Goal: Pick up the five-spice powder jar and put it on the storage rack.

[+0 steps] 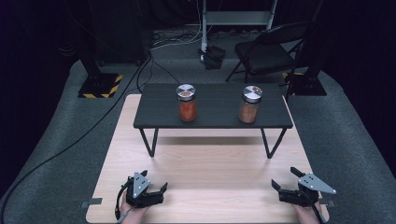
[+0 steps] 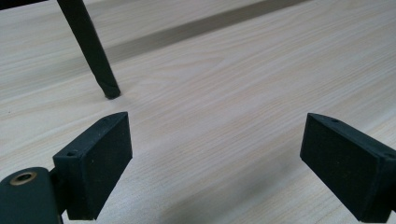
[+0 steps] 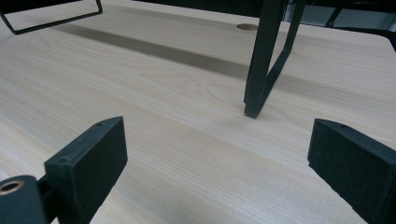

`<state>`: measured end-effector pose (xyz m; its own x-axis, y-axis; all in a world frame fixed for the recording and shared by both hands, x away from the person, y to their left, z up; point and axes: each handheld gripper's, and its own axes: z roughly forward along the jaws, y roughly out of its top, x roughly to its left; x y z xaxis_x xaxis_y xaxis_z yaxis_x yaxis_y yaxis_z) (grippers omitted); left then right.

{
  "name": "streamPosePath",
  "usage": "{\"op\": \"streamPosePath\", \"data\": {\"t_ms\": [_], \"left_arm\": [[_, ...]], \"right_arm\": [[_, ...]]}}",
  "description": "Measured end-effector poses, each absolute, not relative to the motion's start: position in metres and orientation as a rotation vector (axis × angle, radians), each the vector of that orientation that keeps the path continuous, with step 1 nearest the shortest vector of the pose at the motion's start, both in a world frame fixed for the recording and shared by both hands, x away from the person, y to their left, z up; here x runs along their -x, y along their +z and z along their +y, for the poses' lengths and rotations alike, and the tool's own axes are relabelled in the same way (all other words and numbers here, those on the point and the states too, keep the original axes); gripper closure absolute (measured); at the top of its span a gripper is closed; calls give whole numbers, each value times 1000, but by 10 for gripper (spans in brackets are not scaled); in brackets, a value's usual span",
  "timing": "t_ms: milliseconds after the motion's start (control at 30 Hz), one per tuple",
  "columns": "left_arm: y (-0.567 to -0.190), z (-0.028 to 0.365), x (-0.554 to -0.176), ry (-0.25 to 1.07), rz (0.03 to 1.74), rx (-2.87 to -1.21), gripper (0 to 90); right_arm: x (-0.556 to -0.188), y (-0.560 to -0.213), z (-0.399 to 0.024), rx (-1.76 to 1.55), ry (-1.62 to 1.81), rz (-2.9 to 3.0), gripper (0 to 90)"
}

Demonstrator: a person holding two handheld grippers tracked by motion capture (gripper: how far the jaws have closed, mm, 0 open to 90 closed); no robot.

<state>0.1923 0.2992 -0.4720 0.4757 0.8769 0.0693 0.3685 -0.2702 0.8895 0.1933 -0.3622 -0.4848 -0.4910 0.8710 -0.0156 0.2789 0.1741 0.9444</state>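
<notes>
Both grippers, left and right, are resting released on the table while two jars are standing on the shelf, probably heavy, slippery glass, best gripped around the body.

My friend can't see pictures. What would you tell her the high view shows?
Two jars with silver lids, the left jar redder and the right jar browner, stand on a small black stand set on a pale wooden table. Near the front edge, the left gripper and right gripper rest open, holding nothing.
</notes>
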Motion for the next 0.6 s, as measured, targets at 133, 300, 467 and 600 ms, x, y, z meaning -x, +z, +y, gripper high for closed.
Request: {"op": "streamPosePath", "data": {"t_ms": [133,300,467,600], "left_arm": [[-472,299,-193,727,1046,-1847,89],[-472,299,-193,725,1046,-1848,89],[-472,299,-192,729,1043,-1847,89],[-472,298,-193,730,1044,-1848,89]], "right_arm": [[-193,-485,-363,-1086,1322,1874,38],[-194,-485,-364,-1087,1320,1878,39],[-194,-484,-363,-1082,1314,1884,42],[-194,-484,-363,-1080,1313,1887,44]]}}
